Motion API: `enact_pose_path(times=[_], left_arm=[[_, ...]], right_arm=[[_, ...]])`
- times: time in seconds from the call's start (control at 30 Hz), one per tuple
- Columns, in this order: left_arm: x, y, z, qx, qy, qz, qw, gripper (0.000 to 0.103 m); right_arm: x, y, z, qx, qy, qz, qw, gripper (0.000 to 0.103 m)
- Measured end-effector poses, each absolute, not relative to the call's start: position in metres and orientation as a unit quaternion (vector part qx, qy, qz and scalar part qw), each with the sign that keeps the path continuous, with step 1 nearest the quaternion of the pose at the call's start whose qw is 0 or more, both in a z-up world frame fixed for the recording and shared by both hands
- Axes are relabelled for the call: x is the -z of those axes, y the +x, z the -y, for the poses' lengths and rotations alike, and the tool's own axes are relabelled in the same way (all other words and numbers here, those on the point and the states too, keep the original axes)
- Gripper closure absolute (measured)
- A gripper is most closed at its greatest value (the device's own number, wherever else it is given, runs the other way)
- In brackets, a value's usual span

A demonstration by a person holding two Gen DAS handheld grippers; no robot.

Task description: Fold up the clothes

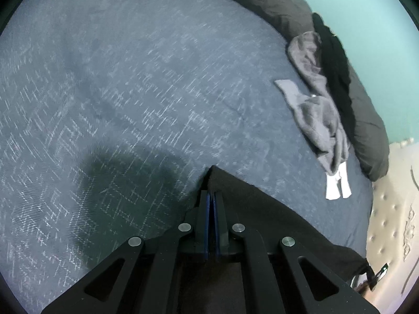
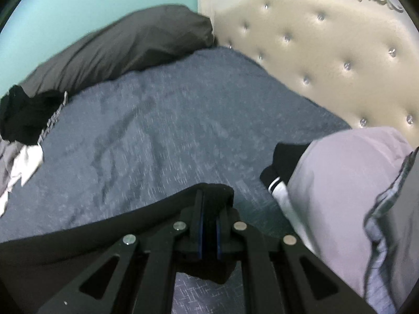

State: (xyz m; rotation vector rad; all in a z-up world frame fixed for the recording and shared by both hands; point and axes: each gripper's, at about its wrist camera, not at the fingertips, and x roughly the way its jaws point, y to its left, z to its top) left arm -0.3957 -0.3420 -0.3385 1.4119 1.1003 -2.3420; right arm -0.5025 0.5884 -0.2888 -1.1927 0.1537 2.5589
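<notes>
1. Two corners of one black garment (image 1: 262, 209) are pinched: left gripper (image 1: 211, 196) and right gripper (image 2: 209, 204), each closed on cloth.
2. Held apart, the garment hangs spread over the bed (image 1: 131, 91), probably for laying flat.
3. Unfolded clothes (image 1: 314, 110) wait beside the dark pillow (image 2: 117, 44).

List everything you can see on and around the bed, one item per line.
bedspread: one, blue-grey patterned, covers the bed
black garment: one, pinched in both grippers
grey clothes: crumpled heap with white bits, far side by the dark pillow
black clothes: one bundle, beside the grey heap
dark pillow: one, charcoal, along the teal wall
headboard: one, cream, tufted
pale pillow: one, lilac-grey, near the headboard
black and white garment: one, beside the pale pillow
left gripper: black, shut on cloth
right gripper: black, shut on cloth
</notes>
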Motion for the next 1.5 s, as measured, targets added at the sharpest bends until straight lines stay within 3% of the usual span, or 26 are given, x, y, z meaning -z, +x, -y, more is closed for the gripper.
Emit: enact_pose_path(times=[0.13, 0.27, 0.43, 0.7, 1.17, 1.27, 1.4, 1.5], left_arm=[[0.344, -0.396, 0.340, 0.791, 0.480, -0.368, 0.097, 0.099], [0.340, -0.395, 0.339, 0.796, 0.477, -0.360, 0.091, 0.095], [0.335, -0.388, 0.343, 0.795, 0.466, -0.378, 0.088, 0.091], [0.322, -0.367, 0.337, 0.802, 0.458, -0.374, 0.084, 0.086], [0.339, -0.321, 0.323, 0.797, 0.489, -0.348, 0.067, 0.085], [0.347, -0.320, 0.320, 0.794, 0.495, -0.345, 0.071, 0.085], [0.351, -0.319, 0.320, 0.794, 0.496, -0.345, 0.072, 0.085], [0.352, -0.321, 0.318, 0.794, 0.498, -0.340, 0.074, 0.085]], right_arm=[[0.313, -0.506, -0.593, -0.878, -0.446, -0.058, 0.163, 0.096], [0.310, -0.502, -0.598, -0.883, -0.433, -0.052, 0.173, 0.077], [0.287, -0.487, -0.617, -0.900, -0.388, -0.104, 0.170, 0.075], [0.309, -0.467, -0.614, -0.875, -0.441, -0.159, 0.123, 0.068], [0.331, -0.419, -0.631, -0.858, -0.413, -0.279, 0.125, 0.068], [0.336, -0.424, -0.625, -0.858, -0.421, -0.266, 0.125, 0.068], [0.334, -0.428, -0.614, -0.875, -0.416, -0.216, 0.118, 0.091], [0.327, -0.428, -0.613, -0.881, -0.421, -0.186, 0.108, 0.096]])
